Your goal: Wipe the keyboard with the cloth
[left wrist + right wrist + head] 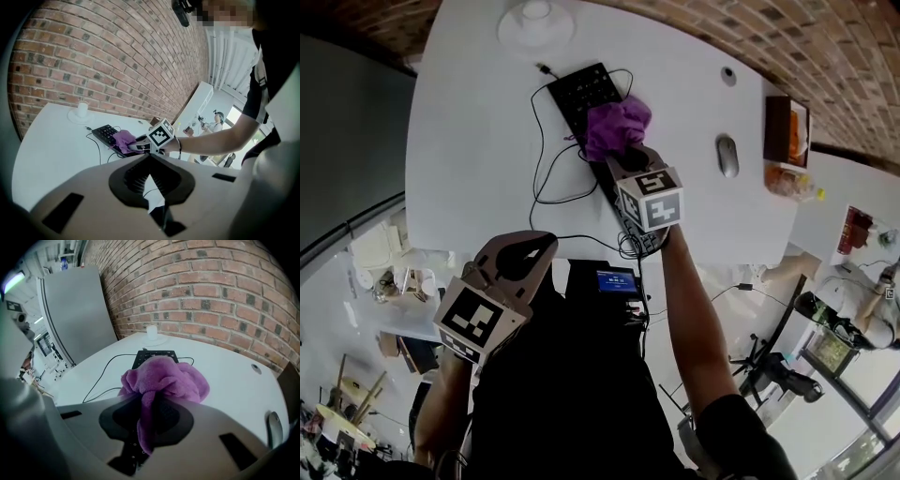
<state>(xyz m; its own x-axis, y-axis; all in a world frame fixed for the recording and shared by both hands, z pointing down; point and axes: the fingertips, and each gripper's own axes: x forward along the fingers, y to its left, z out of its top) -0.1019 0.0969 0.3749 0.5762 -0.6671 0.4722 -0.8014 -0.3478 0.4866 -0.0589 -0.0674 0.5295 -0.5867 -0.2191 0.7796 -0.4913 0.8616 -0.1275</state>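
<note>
Right gripper (628,161): jaws clamped on a crumpled purple fleece cloth (617,127), which rests on the middle of the slim black keyboard (584,92) on the white bench (469,141). Left gripper (528,255): jaws together, empty, at the bench's near left edge.

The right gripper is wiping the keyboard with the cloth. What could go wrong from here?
The keyboard lies unheld; the left gripper is off it, so wiping may push it. Its loose cable loops beside it, and the bunched purple cloth in the right gripper could snag it.
</note>
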